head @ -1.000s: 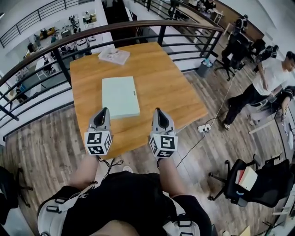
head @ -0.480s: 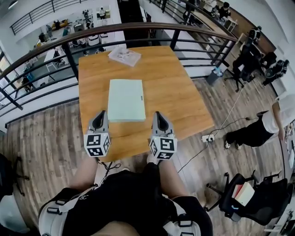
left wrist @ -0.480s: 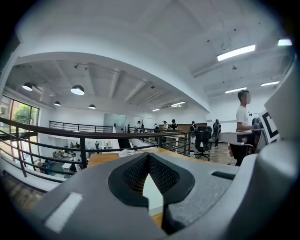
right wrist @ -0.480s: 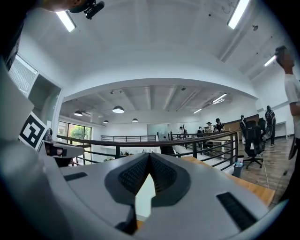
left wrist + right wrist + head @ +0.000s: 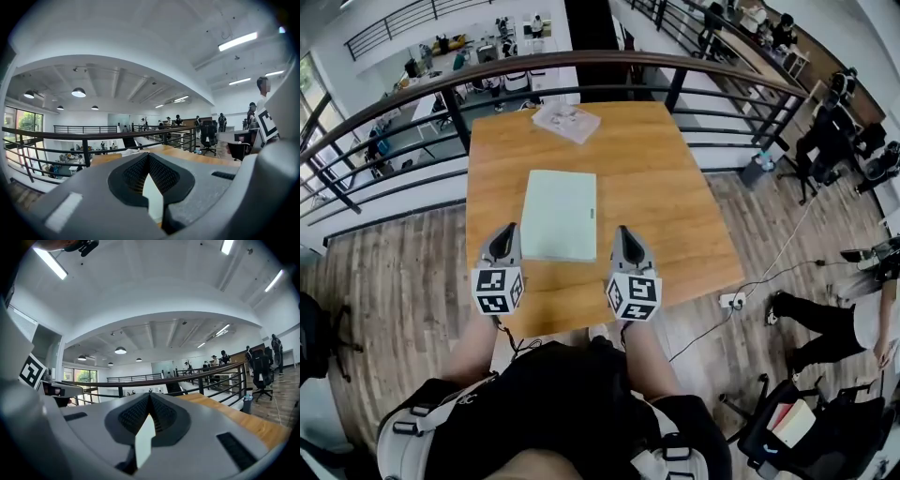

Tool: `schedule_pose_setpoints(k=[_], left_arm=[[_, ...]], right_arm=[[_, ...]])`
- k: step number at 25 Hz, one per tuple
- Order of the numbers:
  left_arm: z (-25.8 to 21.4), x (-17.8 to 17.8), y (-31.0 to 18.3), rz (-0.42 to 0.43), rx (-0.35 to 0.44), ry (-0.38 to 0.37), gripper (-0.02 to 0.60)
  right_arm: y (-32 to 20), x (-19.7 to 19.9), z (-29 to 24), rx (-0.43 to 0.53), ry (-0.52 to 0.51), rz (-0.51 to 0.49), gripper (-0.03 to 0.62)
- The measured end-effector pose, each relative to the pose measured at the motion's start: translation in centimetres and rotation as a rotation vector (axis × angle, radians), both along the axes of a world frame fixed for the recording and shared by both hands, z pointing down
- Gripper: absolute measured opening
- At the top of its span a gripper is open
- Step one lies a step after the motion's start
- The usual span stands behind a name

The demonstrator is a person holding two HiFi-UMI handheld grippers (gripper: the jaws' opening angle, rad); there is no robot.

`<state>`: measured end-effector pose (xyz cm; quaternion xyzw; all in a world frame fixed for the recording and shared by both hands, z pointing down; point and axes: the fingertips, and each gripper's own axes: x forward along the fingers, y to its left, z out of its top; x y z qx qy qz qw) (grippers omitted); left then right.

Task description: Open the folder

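We have brought both hands forward: the left gripper (image 5: 506,234) and right gripper (image 5: 624,236), jaws pressed together and empty, now flank the folder's (image 5: 561,214) near end. The folder runs lengthwise away across the table (image 5: 675,187), with its edge closer to the left gripper.

Bright, even light from ceiling strip lamps (image 5: 51,264); sharp focus, strong fisheye bending, gripper views black-cornered.
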<state>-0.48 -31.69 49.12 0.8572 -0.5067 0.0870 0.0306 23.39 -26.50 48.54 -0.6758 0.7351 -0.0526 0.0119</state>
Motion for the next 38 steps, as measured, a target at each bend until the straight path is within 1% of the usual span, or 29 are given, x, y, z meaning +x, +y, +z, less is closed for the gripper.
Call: schedule_pose_setpoints(k=[3, 6, 7, 8, 9, 10, 11, 13, 16, 19, 21, 24, 25, 26, 29, 31, 36, 38], left_arm=[[0.3, 1.4, -0.5, 0.039, -0.008, -0.016, 0.003], [0.7, 2.3, -1.0, 0.073, -0.018, -0.032, 0.003], [0.8, 2.6, -1.1, 0.084, -0.021, -0.039, 0.005], [1.1, 2.9, -1.2, 0.104, -0.024, -0.049, 0.018], [1.4, 3.4, -1.2, 0.131, -0.03, -0.064, 0.054], [1.8, 3.8, -1.2, 0.163, -0.039, -0.082, 0.109], [2.3, 4.2, -1.2, 0.193, -0.05, -0.104, 0.147], [3.5, 4.9, -1.0, 0.235, -0.065, -0.153, 0.185], [5.3, 5.9, -0.7, 0.284, -0.062, -0.249, 0.216], [7.6, 7.1, 0.1, 0.372, -0.073, -0.357, 0.244], [9.7, 7.8, 0.7, 0.423, -0.081, -0.45, 0.259], [12.4, 8.3, 1.0, 0.466, -0.057, -0.617, 0.265], [13.2, 8.5, 1.2, 0.481, -0.056, -0.657, 0.265], [14.0, 8.8, 1.4, 0.494, -0.062, -0.682, 0.265], [16.0, 9.3, 1.9, 0.518, -0.095, -0.709, 0.267], [17.3, 9.5, 1.9, 0.53, -0.109, -0.743, 0.268], [20.2, 10.1, 1.5, 0.556, -0.135, -0.825, 0.268], [21.2, 10.3, 1.2, 0.559, -0.139, -0.853, 0.268]], right_arm=[[-1.2, 0.7, 0.9, -0.019, -0.033, -0.029, 0.006], [-2.5, 1.1, 2.2, -0.058, -0.074, -0.054, 0.009], [-2.8, 1.2, 2.8, -0.073, -0.087, -0.062, 0.019], [-3.2, 1.2, 3.4, -0.088, -0.102, -0.07, 0.035], [-3.5, 1.2, 4.0, -0.102, -0.118, -0.079, 0.049], [-3.9, 1.1, 4.6, -0.118, -0.134, -0.087, 0.056], [-4.2, 0.9, 5.3, -0.133, -0.149, -0.095, 0.061], [-4.7, 0.7, 6.7, -0.165, -0.178, -0.109, 0.067], [-5.4, 0.3, 9.2, -0.224, -0.213, -0.137, 0.08], [-6.0, -0.4, 11.8, -0.292, -0.257, -0.167, 0.11], [-6.3, -0.7, 13.6, -0.336, -0.297, -0.179, 0.128], [-6.8, -0.6, 16.0, -0.394, -0.37, -0.185, 0.15], [-6.9, -0.5, 16.8, -0.415, -0.402, -0.184, 0.156], [-6.8, -0.4, 17.8, -0.438, -0.44, -0.183, 0.162], [-6.6, -0.5, 20.4, -0.497, -0.563, -0.188, 0.167], [-6.3, -0.5, 22.0, -0.531, -0.632, -0.186, 0.167], [-6.1, -0.4, 24.8, -0.59, -0.749, -0.173, 0.167], [-6.1, -0.3, 25.8, -0.613, -0.779, -0.17, 0.167]])
